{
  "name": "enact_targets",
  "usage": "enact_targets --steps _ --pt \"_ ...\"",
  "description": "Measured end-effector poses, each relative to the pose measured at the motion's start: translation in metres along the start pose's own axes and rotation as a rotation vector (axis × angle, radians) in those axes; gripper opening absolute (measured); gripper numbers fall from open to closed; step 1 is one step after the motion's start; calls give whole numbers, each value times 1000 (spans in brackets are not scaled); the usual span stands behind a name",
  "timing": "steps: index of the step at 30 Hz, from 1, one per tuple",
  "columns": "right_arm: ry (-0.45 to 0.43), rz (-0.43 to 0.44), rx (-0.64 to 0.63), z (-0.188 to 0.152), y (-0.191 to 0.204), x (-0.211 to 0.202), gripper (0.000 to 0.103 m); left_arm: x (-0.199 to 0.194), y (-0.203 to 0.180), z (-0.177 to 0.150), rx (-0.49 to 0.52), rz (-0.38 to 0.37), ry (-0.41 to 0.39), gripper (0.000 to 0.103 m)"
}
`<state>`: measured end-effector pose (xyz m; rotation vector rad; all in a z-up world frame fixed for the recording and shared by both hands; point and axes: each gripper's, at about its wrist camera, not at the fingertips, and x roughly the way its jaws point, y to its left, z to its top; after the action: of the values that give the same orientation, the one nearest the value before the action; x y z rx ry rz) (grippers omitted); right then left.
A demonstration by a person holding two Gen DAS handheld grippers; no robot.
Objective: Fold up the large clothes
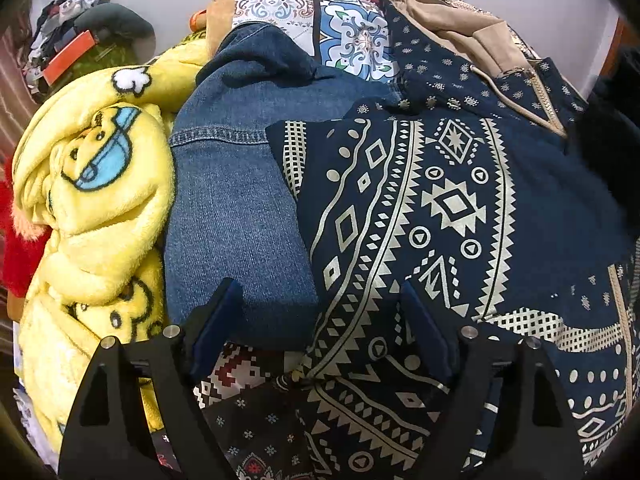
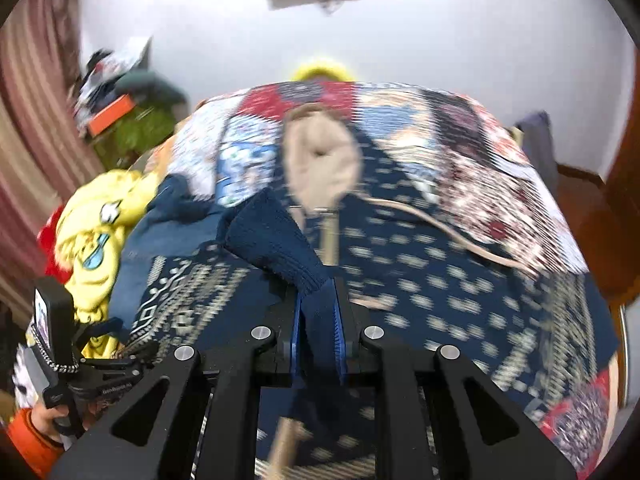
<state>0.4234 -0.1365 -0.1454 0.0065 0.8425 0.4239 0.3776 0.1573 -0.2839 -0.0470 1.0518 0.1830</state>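
Right tool [image 2: 318, 320], jaws pressed together, pinches the navy ribbed cuff [image 2: 280, 240] of the patterned hooded jacket [image 1: 460, 208], which lies spread over the patchwork bedspread [image 2: 480, 152]. Left tool [image 1: 316, 312], jaws spread, hovers above the jacket's folded edge, beside denim jeans [image 1: 236, 200] and a yellow fleece blanket [image 1: 100, 208].

Yellow blanket [image 1: 100, 208] — fluffy fleece. Jeans [image 1: 236, 200] — coarse denim with stitched seams. Navy hoodie [image 1: 440, 208]: matt cloth, pale print, ribbed knit cuff [image 2: 280, 248]. Gripper fingers [image 1: 216, 332]: matt black plastic, shiny metal pins.
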Motion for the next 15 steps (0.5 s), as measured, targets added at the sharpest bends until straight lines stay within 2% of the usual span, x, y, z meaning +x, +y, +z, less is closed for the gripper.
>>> enact_targets --steps 3,6,11,15 --pt "16 -43 63 -9 -32 -3 12 1 -3 0 3 28 -1 84" --pt "56 -81 108 -25 -62 -1 12 3 -2 0 -9 57 -1 93" --pt "130 -137 169 -53 -106 8 12 3 1 -2 -20 52 6 94" --pt "176 -148 194 -71 -132 5 12 3 2 0 -28 48 17 94"
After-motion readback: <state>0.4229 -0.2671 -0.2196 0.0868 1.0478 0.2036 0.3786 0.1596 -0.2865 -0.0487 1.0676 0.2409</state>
